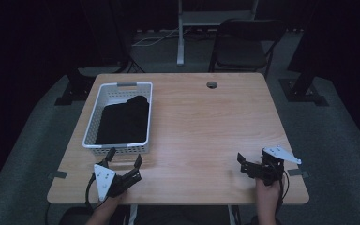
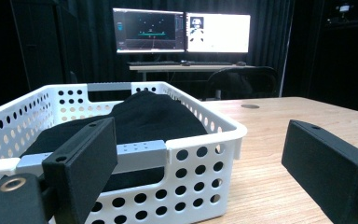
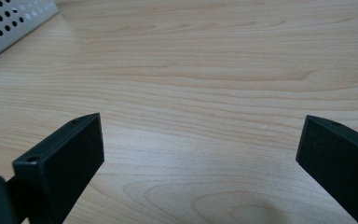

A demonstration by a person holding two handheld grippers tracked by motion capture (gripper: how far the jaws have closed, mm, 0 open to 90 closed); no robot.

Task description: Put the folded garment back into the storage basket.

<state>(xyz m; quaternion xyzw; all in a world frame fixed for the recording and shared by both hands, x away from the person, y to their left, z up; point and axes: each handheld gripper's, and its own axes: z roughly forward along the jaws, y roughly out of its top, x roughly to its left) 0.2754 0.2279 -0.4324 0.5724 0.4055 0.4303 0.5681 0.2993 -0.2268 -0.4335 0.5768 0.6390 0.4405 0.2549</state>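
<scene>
A white perforated basket (image 1: 92,123) stands on the left side of the wooden table (image 1: 206,126) and holds a folded black cloth (image 1: 124,120). My left gripper (image 1: 124,159) is open just in front of the basket's near wall, with nothing between its fingers. In the left gripper view the basket (image 2: 200,163) and the black cloth (image 2: 154,116) fill the space beyond the open left gripper (image 2: 200,140). My right gripper (image 1: 242,164) is open low over the bare wood at the near right, pointing left. In the right gripper view the right gripper (image 3: 199,137) stands wide open over the table.
A round cable hole (image 1: 211,85) sits near the table's far edge. A black chair (image 1: 243,44) and a desk leg (image 1: 181,33) stand behind the table. Two lit monitors (image 2: 182,31) sit on a far desk. The basket's corner (image 3: 9,23) shows in the right gripper view.
</scene>
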